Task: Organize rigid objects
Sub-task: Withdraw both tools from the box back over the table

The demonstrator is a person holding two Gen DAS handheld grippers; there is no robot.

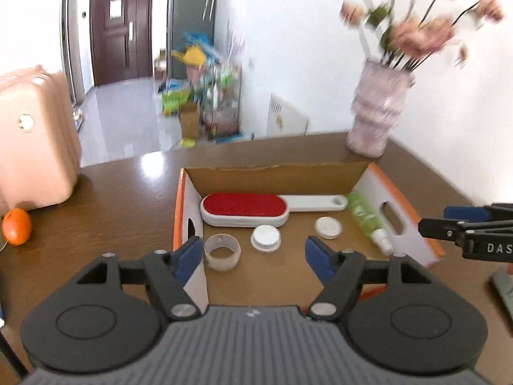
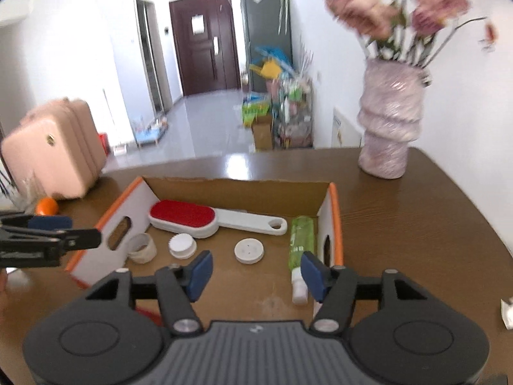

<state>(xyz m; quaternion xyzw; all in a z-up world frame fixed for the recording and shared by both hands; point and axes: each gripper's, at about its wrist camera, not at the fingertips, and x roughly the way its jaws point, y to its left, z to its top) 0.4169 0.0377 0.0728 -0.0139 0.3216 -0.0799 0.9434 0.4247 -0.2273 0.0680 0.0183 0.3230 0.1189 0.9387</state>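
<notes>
An open cardboard box (image 1: 272,178) (image 2: 237,189) with orange edges sits on the brown table. Inside lie a red-and-white lint brush (image 1: 245,208) (image 2: 182,215), a green tube with a white cap (image 1: 365,215) (image 2: 301,237), two white round lids (image 1: 266,239) (image 1: 327,227) (image 2: 182,245) (image 2: 249,251) and a tape-roll ring (image 1: 222,252) (image 2: 142,247). My left gripper (image 1: 255,256) hovers open above the box's near end, nothing between its blue pads. My right gripper (image 2: 256,271) is open too, empty, above the box's near right part by the tube cap.
A pink vase (image 1: 375,112) (image 2: 389,118) with flowers stands at the table's far right corner. A pink suitcase (image 1: 32,141) (image 2: 54,150) and an orange (image 1: 16,226) (image 2: 47,206) are at the left. A white wrapper (image 2: 506,312) lies at the right edge.
</notes>
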